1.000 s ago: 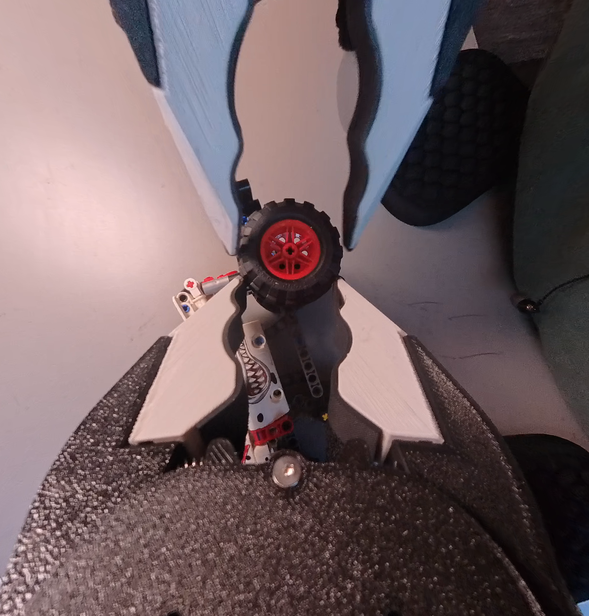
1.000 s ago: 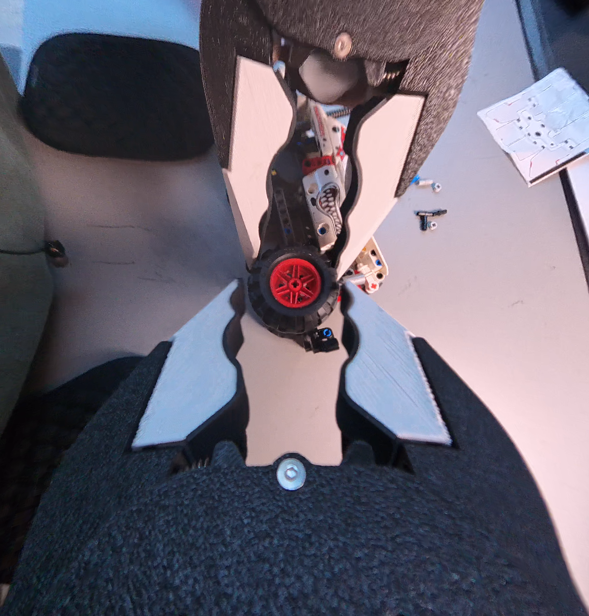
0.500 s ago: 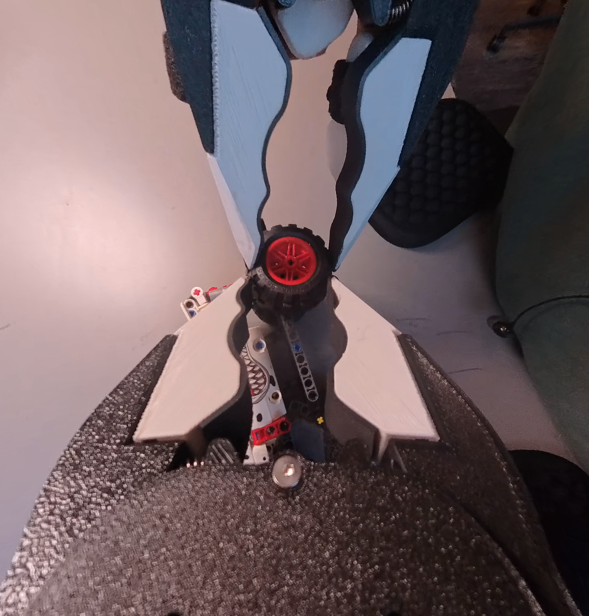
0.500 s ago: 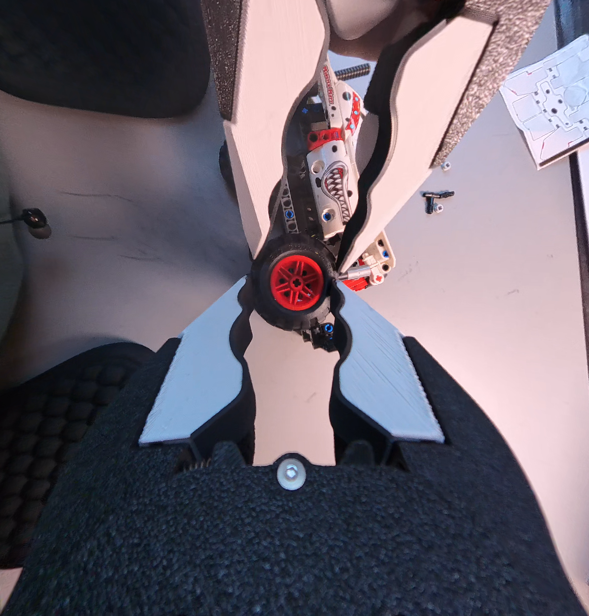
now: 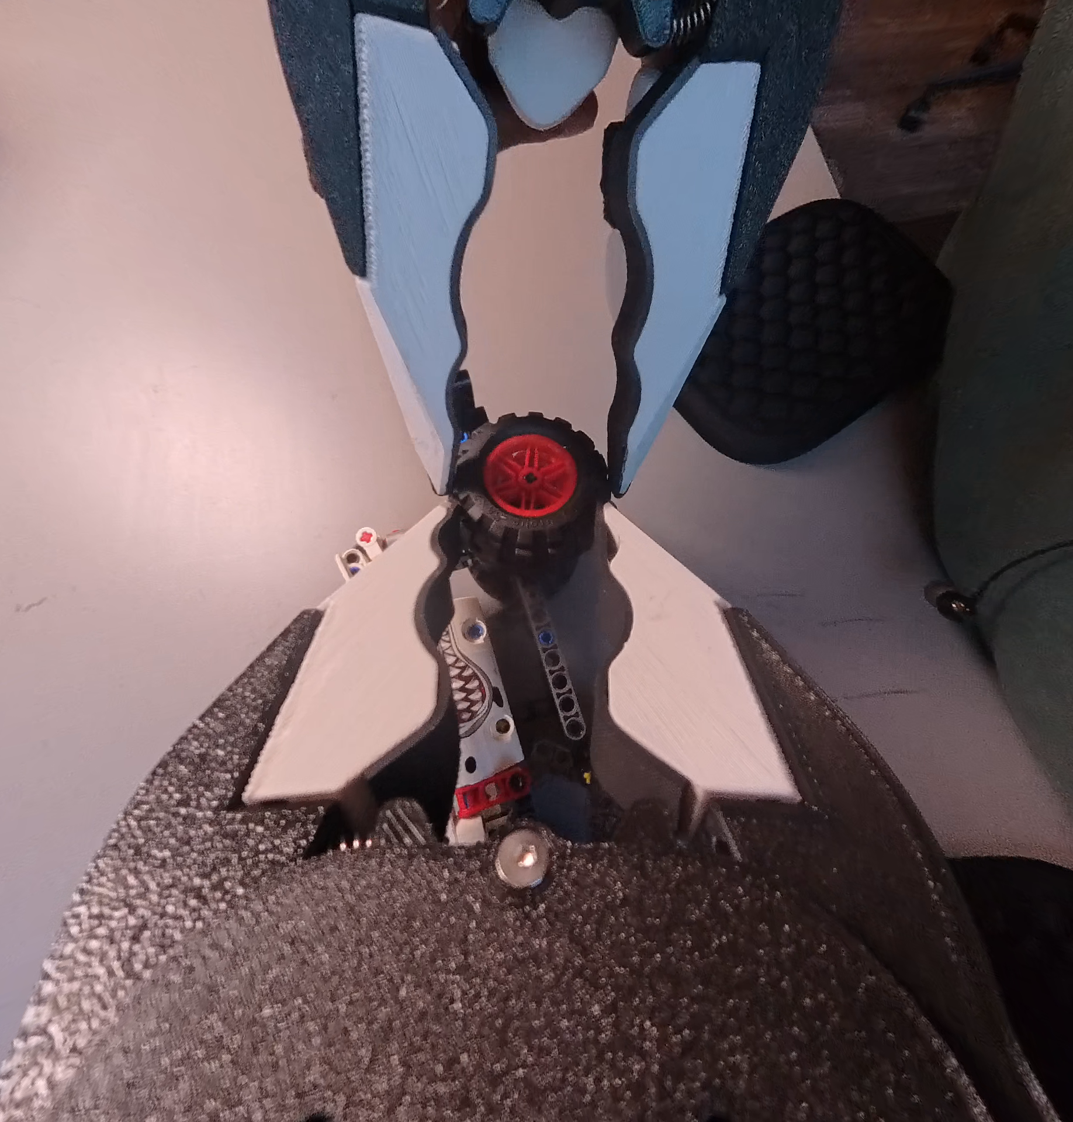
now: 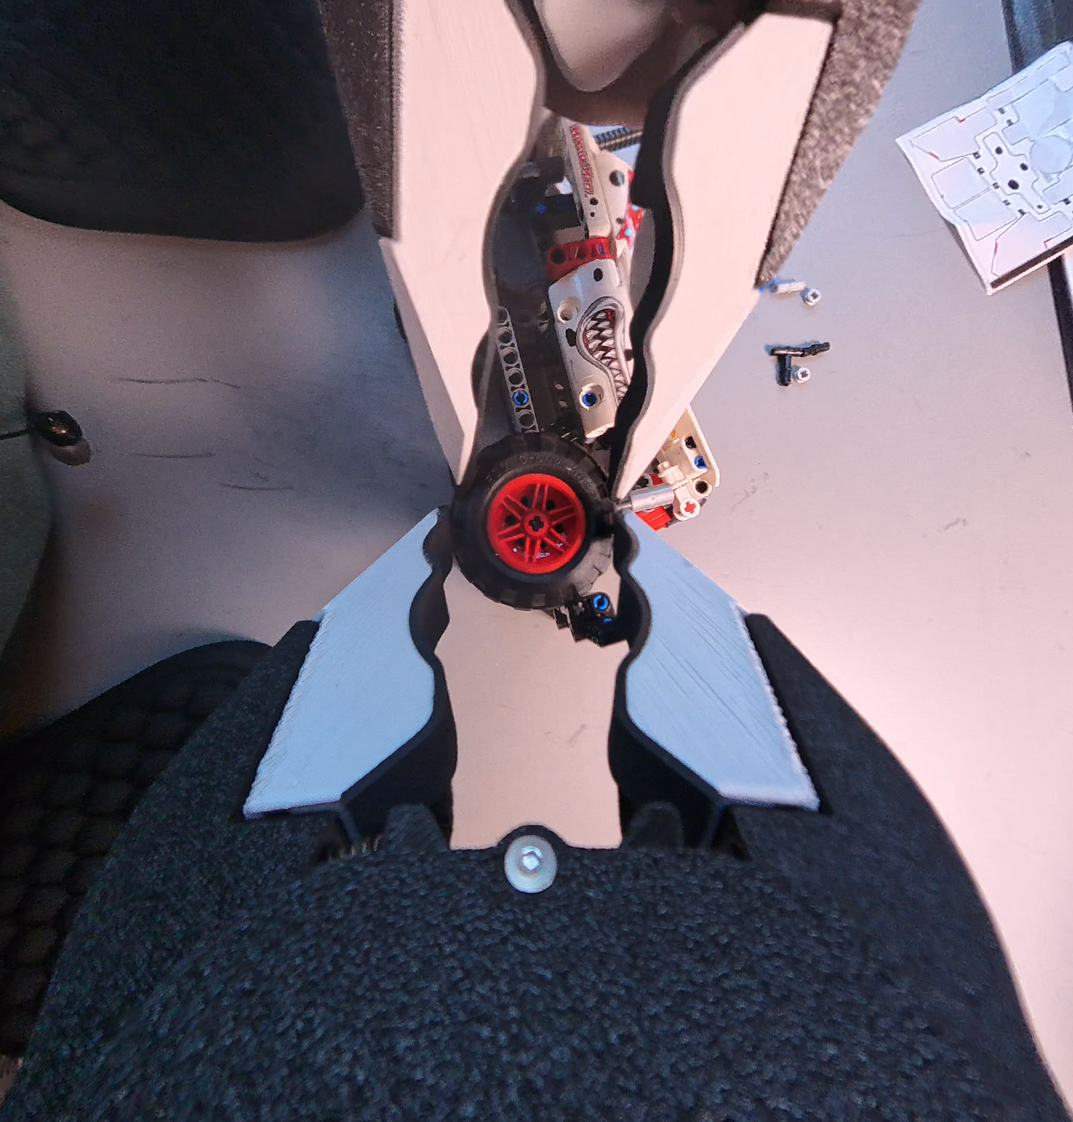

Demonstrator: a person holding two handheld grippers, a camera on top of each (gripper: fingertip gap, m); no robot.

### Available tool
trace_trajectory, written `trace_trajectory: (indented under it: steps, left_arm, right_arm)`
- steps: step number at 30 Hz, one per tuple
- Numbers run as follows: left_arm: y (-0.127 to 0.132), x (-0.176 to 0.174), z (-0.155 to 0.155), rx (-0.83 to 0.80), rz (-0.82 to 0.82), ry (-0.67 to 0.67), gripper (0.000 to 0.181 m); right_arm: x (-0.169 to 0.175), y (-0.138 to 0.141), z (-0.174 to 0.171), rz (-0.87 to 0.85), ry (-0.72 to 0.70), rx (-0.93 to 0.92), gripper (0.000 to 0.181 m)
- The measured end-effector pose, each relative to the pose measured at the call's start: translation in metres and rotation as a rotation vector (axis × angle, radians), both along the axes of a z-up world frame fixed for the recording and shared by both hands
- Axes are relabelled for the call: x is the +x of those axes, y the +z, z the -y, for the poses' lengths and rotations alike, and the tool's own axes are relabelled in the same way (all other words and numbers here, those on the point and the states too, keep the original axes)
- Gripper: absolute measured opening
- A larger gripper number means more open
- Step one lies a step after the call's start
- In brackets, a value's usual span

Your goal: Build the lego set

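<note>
Above the pale table (image 6: 886, 607), the left gripper (image 5: 525, 516) clamps the toy car (image 5: 491, 698) while the right gripper (image 6: 531, 516) pinches its red-hubbed wheel (image 6: 534, 525). Pressing squarely along the axle, without twisting, should seat it best. No containers show; loose pins (image 6: 795, 358) lie beside a sticker sheet (image 6: 1007, 164).

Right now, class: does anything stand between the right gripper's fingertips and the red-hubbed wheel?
Nothing visible does. The right gripper has its fingertips at either side of the wheel, with no part between them. The left gripper holds the lego car body from the opposite side, clear of that gap.
</note>
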State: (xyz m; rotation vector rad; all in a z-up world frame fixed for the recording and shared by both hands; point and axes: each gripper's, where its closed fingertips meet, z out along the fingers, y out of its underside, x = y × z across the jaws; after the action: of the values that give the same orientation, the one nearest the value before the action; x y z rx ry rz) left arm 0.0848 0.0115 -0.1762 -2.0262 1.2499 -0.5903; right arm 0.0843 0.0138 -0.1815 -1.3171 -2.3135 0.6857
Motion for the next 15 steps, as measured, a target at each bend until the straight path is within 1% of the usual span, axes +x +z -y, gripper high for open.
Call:
trace_trajectory:
  steps: [1, 2, 4, 5, 6, 7, 8, 10, 13, 15]
  left_arm:
    - [0.002, -0.002, 0.000, 0.020, -0.001, 0.018, 0.042]
    - [0.004, -0.005, 0.003, 0.028, 0.004, 0.041, 0.044]
    - [0.015, -0.016, 0.011, 0.029, 0.068, 0.098, 0.061]
    - [0.023, -0.023, 0.017, 0.031, 0.120, 0.128, 0.064]
    - [0.029, -0.032, 0.022, 0.049, 0.159, 0.169, 0.065]
    - [0.032, -0.042, 0.026, 0.073, 0.180, 0.215, 0.067]
    - [0.030, -0.052, 0.030, 0.094, 0.187, 0.258, 0.070]
    - [0.016, -0.071, 0.038, 0.108, 0.173, 0.339, 0.077]
    - [-0.010, -0.081, 0.047, 0.081, 0.177, 0.397, 0.088]
    - [-0.014, -0.080, 0.046, 0.121, 0.208, 0.408, 0.091]
  right_arm:
    - [-0.001, 0.003, -0.001, -0.006, -0.007, -0.013, 0.053]
    - [-0.001, 0.008, 0.001, -0.013, -0.010, -0.054, 0.050]
    - [0.000, 0.023, 0.006, -0.018, -0.011, -0.129, 0.048]
    - [0.000, 0.026, 0.005, -0.012, -0.008, -0.130, 0.046]
    - [-0.001, 0.028, 0.003, -0.010, -0.008, -0.110, 0.037]
    - [-0.002, 0.027, 0.000, -0.001, -0.008, -0.080, 0.024]
    - [-0.003, 0.024, -0.001, 0.029, -0.001, -0.053, 0.018]
    - [-0.003, 0.015, -0.002, 0.100, 0.017, 0.000, 0.010]
    - [-0.005, 0.007, -0.001, 0.187, 0.050, 0.067, 0.010]
    - [-0.005, 0.006, 0.000, 0.255, 0.048, 0.081, 0.009]
